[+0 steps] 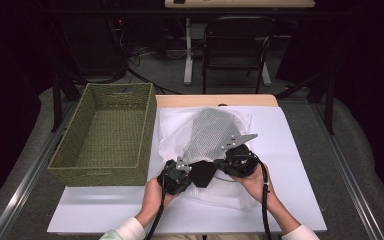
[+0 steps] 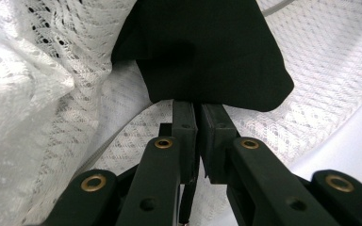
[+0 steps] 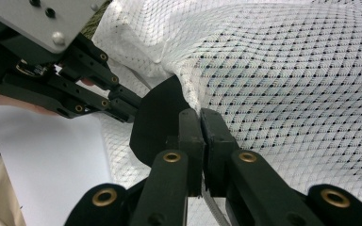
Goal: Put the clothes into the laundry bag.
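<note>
A: What is on the white board (image 1: 290, 165)?

B: At centre frame in the high view a white mesh bag (image 1: 211, 131) lies on it, with a black cloth (image 1: 202, 173) at its lower edge. At the left stands a green woven basket (image 1: 105, 132), with only its own woven floor to be seen inside.

A: And the grippers?

B: Both sit at the lower middle of that view. The left gripper (image 1: 176, 176) has its jaws pressed almost together, pinching the edge of the black cloth. Its own view puts the left gripper (image 2: 198, 117) at lower centre, with the cloth (image 2: 207, 52) spreading dark above the jaws and the bag (image 2: 42, 94) bunched at the left.

A: The right one?

B: The right gripper (image 1: 239, 161) is also clamped tight, on the bag's mesh just beside the cloth. In its own view the right gripper (image 3: 201, 123) nips the rim of the bag (image 3: 283, 80), which rises to the upper right, while the cloth (image 3: 159, 120) hangs at the left of the jaws.

A: Anything that view adds?

B: The left gripper (image 3: 131, 109) from the side, gripping the cloth's far edge, and the threads of the mesh close up.
</note>
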Tool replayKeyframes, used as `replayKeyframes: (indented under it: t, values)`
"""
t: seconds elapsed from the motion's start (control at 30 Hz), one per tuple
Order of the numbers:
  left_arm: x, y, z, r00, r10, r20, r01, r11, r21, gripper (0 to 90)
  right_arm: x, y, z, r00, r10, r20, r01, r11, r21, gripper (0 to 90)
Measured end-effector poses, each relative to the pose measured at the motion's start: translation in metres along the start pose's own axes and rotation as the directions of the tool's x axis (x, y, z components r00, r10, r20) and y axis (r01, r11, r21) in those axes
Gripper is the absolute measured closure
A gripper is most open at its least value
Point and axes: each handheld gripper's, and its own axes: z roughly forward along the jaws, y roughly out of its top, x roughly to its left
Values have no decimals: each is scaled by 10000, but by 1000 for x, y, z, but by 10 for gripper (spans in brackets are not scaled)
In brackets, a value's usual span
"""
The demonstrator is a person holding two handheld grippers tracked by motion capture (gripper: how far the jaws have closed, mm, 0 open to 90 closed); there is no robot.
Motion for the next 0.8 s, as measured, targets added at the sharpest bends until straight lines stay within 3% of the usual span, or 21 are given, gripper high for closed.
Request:
replayKeyframes:
  t: [0.1,0.17,0.37,0.53,0.8]
  values:
    - [0,-2,0,9995,84,309,-104,9980,625,774,0,0,0,10000,-1,1,1,10000,2,878]
    - [0,-6,2,9993,186,323,-214,9960,862,790,0,0,0,10000,8,-2,-8,10000,21,878]
    - [0,-10,-7,9982,226,553,-269,9966,781,846,0,0,0,10000,34,10,-34,10000,26,878]
    - [-2,-10,-15,9983,151,560,-173,9991,376,850,0,0,0,10000,47,6,-47,10000,21,877]
    - [-2,-9,-16,9979,183,618,-218,9981,572,806,0,0,0,10000,59,-5,-59,10000,59,876]
